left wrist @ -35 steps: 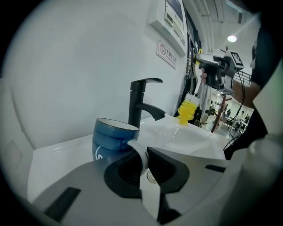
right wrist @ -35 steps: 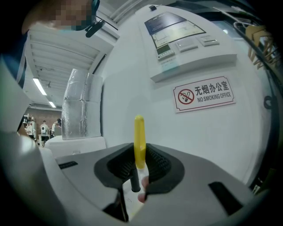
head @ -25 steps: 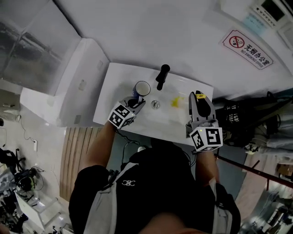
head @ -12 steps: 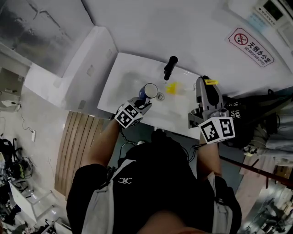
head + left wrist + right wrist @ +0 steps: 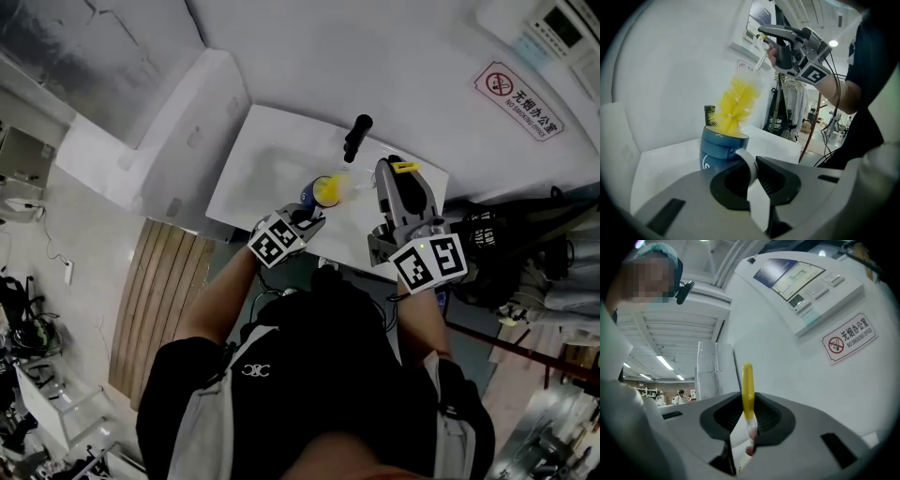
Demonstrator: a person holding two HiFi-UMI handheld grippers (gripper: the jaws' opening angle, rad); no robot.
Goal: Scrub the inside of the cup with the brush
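Observation:
A blue cup with a white handle hangs over the white sink. My left gripper is shut on that handle, and in the head view the left gripper sits just below the cup. The brush's yellow bristle head dips into the cup's mouth, its clear stem slanting up to the right. My right gripper is shut on the brush's yellow handle end. Seen from the head view, the right gripper is to the right of the cup.
A black faucet stands at the sink's far edge, just beyond the cup. A no-smoking sign and a control panel are on the white wall. A white cabinet flanks the sink's left side.
The right gripper has carried the yellow brush head leftward from beside the cup into the cup's mouth. The cup has shifted slightly right in the left gripper.

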